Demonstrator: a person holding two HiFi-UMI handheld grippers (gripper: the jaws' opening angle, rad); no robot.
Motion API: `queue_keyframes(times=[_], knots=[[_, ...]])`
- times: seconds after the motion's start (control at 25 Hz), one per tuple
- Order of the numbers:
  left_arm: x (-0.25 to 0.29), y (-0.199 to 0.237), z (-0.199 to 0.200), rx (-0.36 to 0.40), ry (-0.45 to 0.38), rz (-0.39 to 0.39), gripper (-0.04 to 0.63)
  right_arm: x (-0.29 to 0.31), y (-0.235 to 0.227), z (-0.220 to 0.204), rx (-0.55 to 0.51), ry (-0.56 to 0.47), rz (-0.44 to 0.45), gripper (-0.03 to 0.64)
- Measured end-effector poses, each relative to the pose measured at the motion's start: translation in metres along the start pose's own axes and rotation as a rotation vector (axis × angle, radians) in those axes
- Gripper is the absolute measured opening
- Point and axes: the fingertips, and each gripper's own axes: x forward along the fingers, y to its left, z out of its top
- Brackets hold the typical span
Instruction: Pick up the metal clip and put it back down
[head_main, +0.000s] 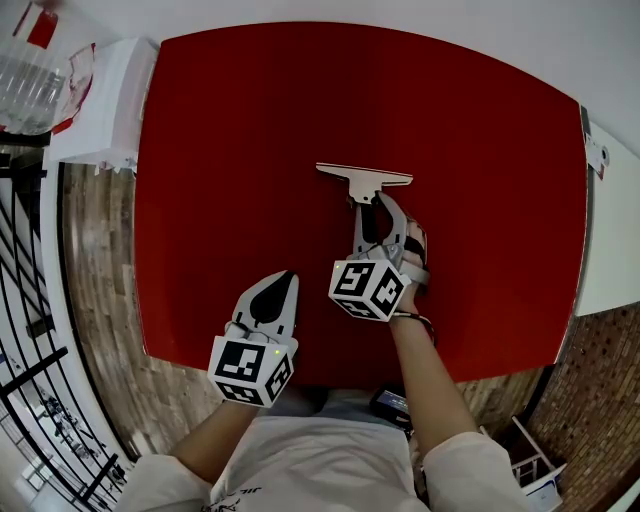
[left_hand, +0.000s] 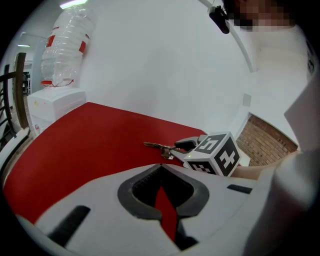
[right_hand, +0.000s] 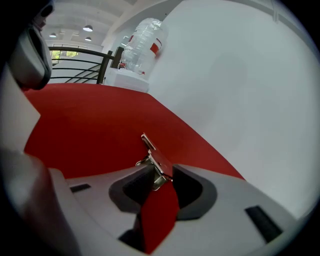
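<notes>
The metal clip (head_main: 362, 176) lies flat on the red table (head_main: 230, 120), its wide bar farthest from me and its narrow tail pointing toward me. My right gripper (head_main: 372, 208) stands open around that tail. In the right gripper view the clip (right_hand: 154, 161) sits between the parted jaws of my right gripper (right_hand: 161, 174), with red table showing in the gap. My left gripper (head_main: 283, 282) rests near the table's front edge, left of the right one, shut and empty. The left gripper view shows the left gripper (left_hand: 160, 169) low down, and the clip (left_hand: 159, 146) farther off beside the right gripper's marker cube (left_hand: 214, 154).
A white cabinet (head_main: 105, 100) with a clear water bottle (head_main: 30, 80) stands past the table's far-left corner. A white surface (head_main: 612, 230) borders the right side. A black railing (head_main: 25, 300) runs along the left over brick-patterned floor.
</notes>
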Motion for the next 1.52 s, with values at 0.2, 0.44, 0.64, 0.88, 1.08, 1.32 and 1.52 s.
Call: queue_keyframes(times=[0.2, 0.44, 0.64, 0.88, 1.08, 1.32, 1.52], knots=[[0.001, 0.004, -0.002, -0.009, 0.003, 0.003, 0.006, 0.007, 0.0, 0.001, -0.021, 0.011, 0.006, 0.106], [-0.001, 0.005, -0.005, -0.017, 0.005, 0.011, 0.006, 0.002, -0.009, 0.009, -0.031, -0.031, -0.017, 0.058], [-0.003, 0.004, -0.002, -0.017, -0.001, 0.013, 0.007, -0.006, -0.029, 0.019, 0.012, -0.065, -0.047, 0.027], [-0.006, 0.002, 0.002, -0.014, -0.009, 0.011, 0.008, -0.016, -0.044, 0.028, 0.118, -0.098, -0.031, 0.008], [-0.01, -0.001, 0.009, -0.008, -0.021, 0.009, 0.006, -0.037, -0.043, 0.03, 0.255, -0.121, 0.014, 0.008], [-0.024, -0.012, 0.02, 0.014, -0.041, 0.005, 0.006, -0.078, -0.036, 0.033, 0.455, -0.156, 0.115, 0.008], [-0.044, -0.026, 0.031, 0.037, -0.059, -0.011, 0.006, -0.127, -0.038, 0.032, 0.6, -0.166, 0.171, 0.008]])
